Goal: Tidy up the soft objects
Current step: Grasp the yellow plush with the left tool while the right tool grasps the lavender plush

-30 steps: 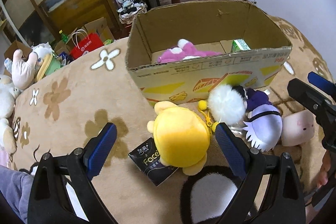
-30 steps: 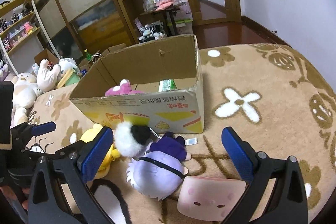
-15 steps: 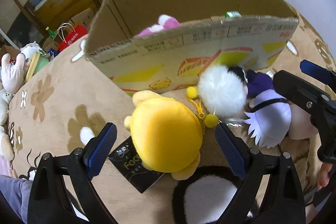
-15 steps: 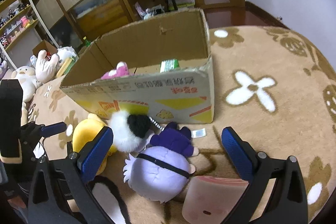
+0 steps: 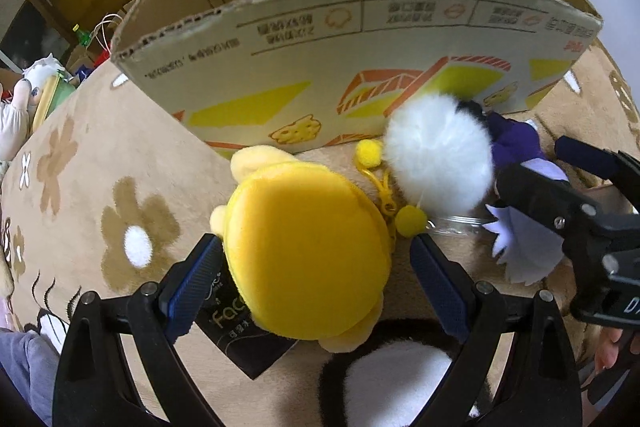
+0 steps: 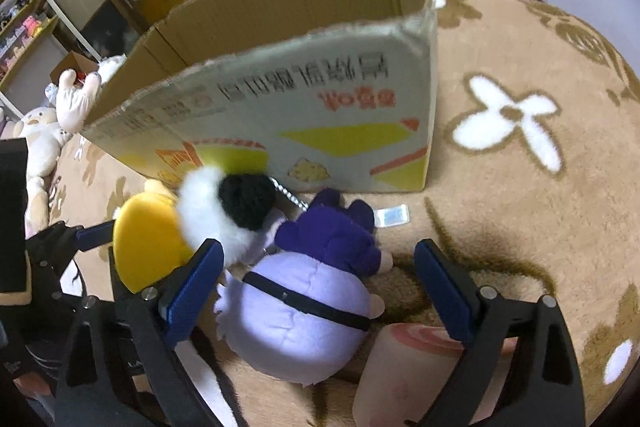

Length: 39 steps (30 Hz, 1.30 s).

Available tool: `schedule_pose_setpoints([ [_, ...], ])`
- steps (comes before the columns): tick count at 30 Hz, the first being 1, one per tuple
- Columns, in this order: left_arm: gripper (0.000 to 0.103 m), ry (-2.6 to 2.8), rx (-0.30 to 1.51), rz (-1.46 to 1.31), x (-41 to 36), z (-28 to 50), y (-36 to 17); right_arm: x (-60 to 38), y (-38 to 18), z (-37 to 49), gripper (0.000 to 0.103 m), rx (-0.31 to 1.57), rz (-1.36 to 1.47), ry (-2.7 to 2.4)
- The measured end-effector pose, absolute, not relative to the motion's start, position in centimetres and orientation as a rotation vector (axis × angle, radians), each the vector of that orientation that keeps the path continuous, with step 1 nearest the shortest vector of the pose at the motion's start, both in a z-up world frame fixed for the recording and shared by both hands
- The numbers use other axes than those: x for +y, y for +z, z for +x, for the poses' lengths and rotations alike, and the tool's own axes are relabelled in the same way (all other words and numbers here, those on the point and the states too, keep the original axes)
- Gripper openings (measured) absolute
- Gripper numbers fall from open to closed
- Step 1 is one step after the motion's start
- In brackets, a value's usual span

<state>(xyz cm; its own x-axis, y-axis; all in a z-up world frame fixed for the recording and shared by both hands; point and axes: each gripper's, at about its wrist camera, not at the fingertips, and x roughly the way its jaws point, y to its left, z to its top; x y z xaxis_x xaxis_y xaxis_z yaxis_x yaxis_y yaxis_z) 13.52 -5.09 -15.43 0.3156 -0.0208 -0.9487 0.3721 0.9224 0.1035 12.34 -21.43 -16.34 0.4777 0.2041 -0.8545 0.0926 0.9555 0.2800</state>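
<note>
Between your left gripper's (image 5: 314, 285) spread blue pads sits the yellow plush (image 5: 306, 253), lying on the brown flowered blanket (image 5: 92, 163) just in front of the cardboard box (image 5: 360, 67). Its left pad is touching the toy's flank; the right pad stands a little off. Close squarely on the plump body, not on the dangling yellow pom-poms (image 5: 410, 221) or their cord, and lift straight up so you clear the black tissue pack (image 5: 236, 327) tucked partly under the toy and the white fluffy pom-pom (image 5: 438, 155) beside it. Then carry it over the box's near wall before letting go.

Your right gripper (image 6: 316, 297) is also wide open, straddling the lilac-haired plush doll (image 6: 296, 315), with a pink plush block (image 6: 404, 367) at its right pad; grab the doll by its round head.

Compared with a second ago, both grippers have dropped closer: the box front now fills the upper view and hides the pink toy inside, and the yellow plush has moved from ahead of the pads to between them.
</note>
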Motion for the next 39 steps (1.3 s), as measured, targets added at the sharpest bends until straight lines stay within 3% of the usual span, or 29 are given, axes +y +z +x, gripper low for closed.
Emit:
schedule_pose_setpoints([
  [3,0.093,-0.266,1.231,0.317,-4.9,13.8,-15.6,-20.9,-17.0,12.5,0.088,1.106,0.263,0.064],
  [5,0.082,-0.267,1.236,0.323,-4.9,13.8,-15.9,-20.6,-17.4,12.4,0.087,1.115,0.261,0.072],
  [11,0.073,-0.272,1.242,0.298,-5.0,13.8,-15.9,-19.5,-17.5,12.5,0.078,1.121,0.235,0.095],
  [18,0.067,-0.283,1.24,0.242,-4.3,13.8,-15.5,-19.1,-17.0,12.2,0.068,1.096,0.25,0.093],
  [39,0.067,-0.255,1.102,0.136,-1.1,11.0,-10.3,-20.6,-11.3,8.3,0.067,0.87,0.264,0.088],
])
